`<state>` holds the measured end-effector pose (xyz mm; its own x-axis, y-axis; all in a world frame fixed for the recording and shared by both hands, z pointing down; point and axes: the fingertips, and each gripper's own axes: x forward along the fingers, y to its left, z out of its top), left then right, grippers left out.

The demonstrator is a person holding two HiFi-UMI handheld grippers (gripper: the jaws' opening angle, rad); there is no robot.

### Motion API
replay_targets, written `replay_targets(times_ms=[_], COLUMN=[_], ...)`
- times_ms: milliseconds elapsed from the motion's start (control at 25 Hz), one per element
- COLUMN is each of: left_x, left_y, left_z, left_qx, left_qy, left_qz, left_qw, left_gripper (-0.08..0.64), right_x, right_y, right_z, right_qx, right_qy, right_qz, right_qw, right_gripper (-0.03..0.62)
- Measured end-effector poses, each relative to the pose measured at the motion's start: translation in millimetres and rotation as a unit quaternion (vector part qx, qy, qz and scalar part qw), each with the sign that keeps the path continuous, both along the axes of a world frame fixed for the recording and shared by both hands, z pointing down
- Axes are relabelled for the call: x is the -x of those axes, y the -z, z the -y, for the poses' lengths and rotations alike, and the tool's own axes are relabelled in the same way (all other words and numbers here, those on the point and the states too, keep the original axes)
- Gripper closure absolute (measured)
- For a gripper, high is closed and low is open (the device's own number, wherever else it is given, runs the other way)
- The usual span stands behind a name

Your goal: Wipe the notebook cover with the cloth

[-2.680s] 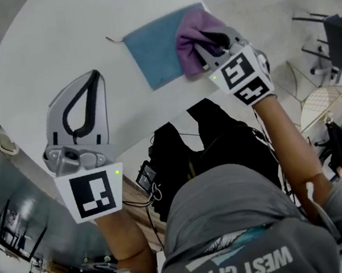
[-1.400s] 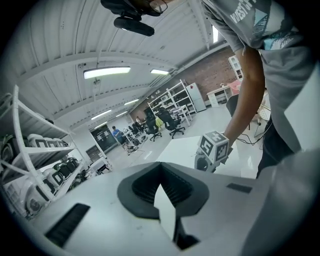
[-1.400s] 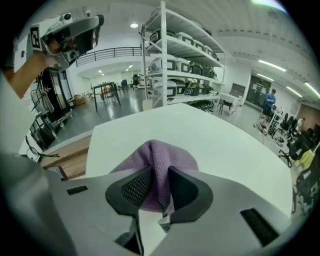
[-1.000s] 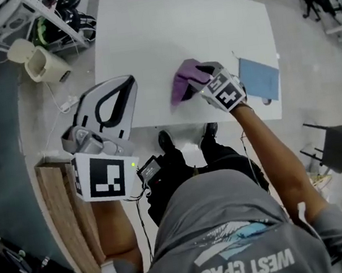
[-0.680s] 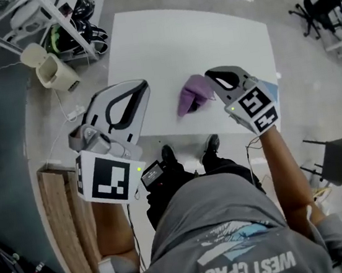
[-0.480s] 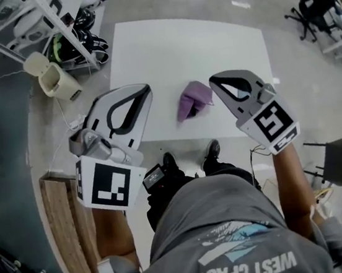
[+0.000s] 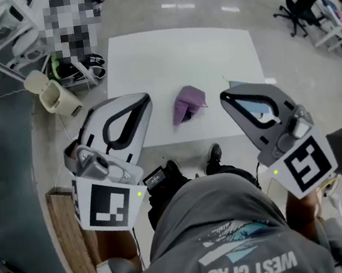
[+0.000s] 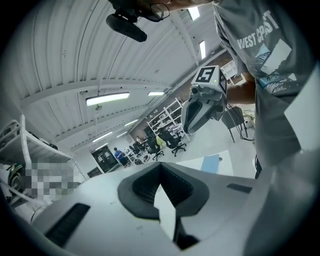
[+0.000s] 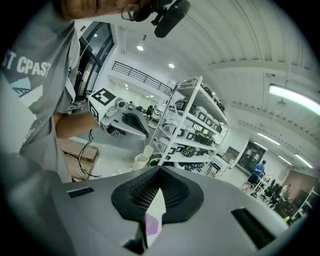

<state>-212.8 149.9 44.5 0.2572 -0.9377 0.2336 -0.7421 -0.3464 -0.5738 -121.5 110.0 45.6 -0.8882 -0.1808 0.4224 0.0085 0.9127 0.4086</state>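
The right gripper has dropped the purple cloth at the blue notebook's nine o'clock and risen, jaws shut and empty; the left gripper is likewise shut and empty; wiping looks finished.

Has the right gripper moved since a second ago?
Yes. The right gripper, shut, has left the purple cloth and pulled back toward the white table's near edge.

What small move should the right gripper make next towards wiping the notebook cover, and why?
Probably open the right gripper first. Its jaws are shut on nothing and it is raised off the table, while the purple cloth lies crumpled and free on the tabletop, apart from the blue notebook. Shut jaws cannot take the cloth, so opening likely comes before lowering toward it.
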Motion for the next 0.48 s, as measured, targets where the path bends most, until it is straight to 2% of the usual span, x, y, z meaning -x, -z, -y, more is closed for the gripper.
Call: replay_targets(times_ms=[200, 480], left_x=[-10.4, -19.4], left_y=[5.2, 2.6], left_z=[-4.2, -3.9], left_qx=[-0.007, -0.01], left_qy=[-0.012, -0.024], left_qz=[0.002, 0.005], left_qw=[0.9999, 0.9997], left_gripper=[0.56, 0.56], right_x=[-11.4, -19.8], right_y=[10.5, 6.7], right_z=[-9.9, -11.4], right_qx=[-0.018, -0.018], right_qy=[-0.006, -0.018], right_qz=[0.002, 0.001], right_qw=[1.0, 1.0], right_gripper=[0.563, 0.563])
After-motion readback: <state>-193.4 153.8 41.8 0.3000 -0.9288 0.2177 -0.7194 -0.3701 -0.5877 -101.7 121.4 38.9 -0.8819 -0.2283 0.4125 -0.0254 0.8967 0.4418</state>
